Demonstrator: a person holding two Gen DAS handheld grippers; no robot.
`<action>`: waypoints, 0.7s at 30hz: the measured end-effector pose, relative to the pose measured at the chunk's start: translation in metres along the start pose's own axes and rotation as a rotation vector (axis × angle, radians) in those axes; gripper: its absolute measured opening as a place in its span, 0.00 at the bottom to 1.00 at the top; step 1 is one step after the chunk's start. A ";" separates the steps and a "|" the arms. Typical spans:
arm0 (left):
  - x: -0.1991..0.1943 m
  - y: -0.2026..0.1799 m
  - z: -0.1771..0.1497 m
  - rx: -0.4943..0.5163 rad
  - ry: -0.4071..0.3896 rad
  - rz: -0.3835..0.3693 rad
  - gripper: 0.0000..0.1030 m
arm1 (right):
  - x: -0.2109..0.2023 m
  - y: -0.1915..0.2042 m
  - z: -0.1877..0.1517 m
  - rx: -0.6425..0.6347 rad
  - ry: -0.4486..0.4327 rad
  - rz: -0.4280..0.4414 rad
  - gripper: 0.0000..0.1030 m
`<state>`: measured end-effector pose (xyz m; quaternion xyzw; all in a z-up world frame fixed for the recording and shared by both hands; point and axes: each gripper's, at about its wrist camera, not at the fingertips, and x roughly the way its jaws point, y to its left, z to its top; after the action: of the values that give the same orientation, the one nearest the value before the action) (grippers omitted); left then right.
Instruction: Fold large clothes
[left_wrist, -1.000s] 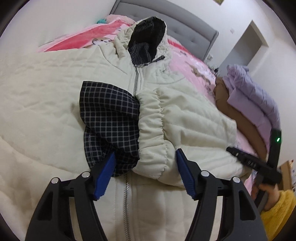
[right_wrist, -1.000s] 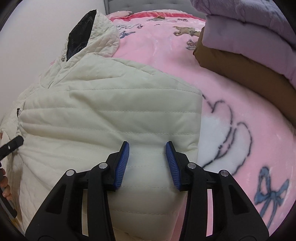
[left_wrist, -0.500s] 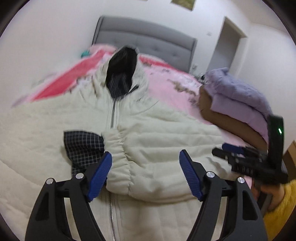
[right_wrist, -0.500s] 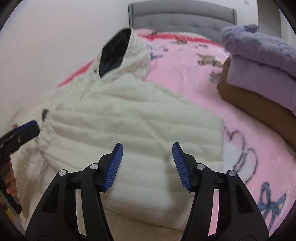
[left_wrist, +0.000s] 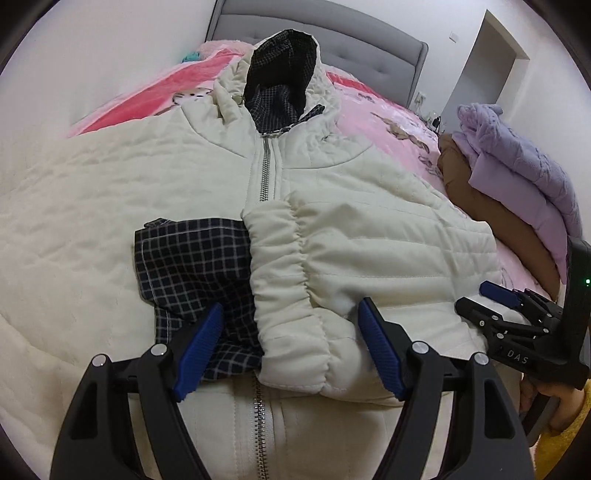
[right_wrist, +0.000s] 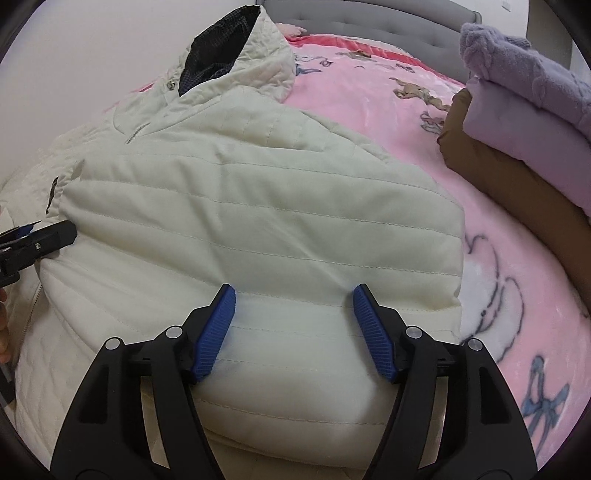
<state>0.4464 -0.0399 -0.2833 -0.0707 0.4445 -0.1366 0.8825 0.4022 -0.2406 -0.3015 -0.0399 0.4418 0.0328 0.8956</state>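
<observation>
Cream quilted hooded jacket (left_wrist: 369, 236) on pink bed (right_wrist: 369, 96) (sleeve folded across); left claw (left_wrist: 291, 347) wide, empty; right claw (right_wrist: 291, 328) opening, empty.

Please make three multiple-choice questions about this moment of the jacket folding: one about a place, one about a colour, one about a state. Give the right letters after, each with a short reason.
1. Where does the folded sleeve lie?
A. hanging off the bed
B. across the front of the jacket
C. on the purple pile

2. What colour is the jacket lining?
A. dark with a light check
B. plain red
C. yellow

3. How does the left gripper stand?
A. shut on the hood
B. shut on the zipper
C. open, pinching nothing

Answers:
1 B: the sleeve is laid over the cream jacket, its gathered cuff reaching the zipper.
2 A: the lining beside the cuff shows a dark check, as in the hood.
3 C: the left gripper has its blue pads wide apart, pressing no cloth.
</observation>
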 end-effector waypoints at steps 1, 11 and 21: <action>-0.006 0.002 0.001 -0.012 -0.003 -0.010 0.72 | -0.004 -0.001 0.001 0.015 -0.003 -0.004 0.63; -0.101 0.059 -0.017 -0.195 -0.283 -0.060 0.94 | -0.079 0.056 -0.011 0.033 -0.370 0.182 0.76; -0.126 0.196 -0.040 -0.684 -0.331 -0.091 0.93 | -0.066 0.147 0.026 -0.068 -0.265 0.421 0.79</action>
<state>0.3780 0.1847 -0.2591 -0.4016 0.3124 -0.0061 0.8608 0.3690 -0.0931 -0.2396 0.0274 0.3179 0.2382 0.9173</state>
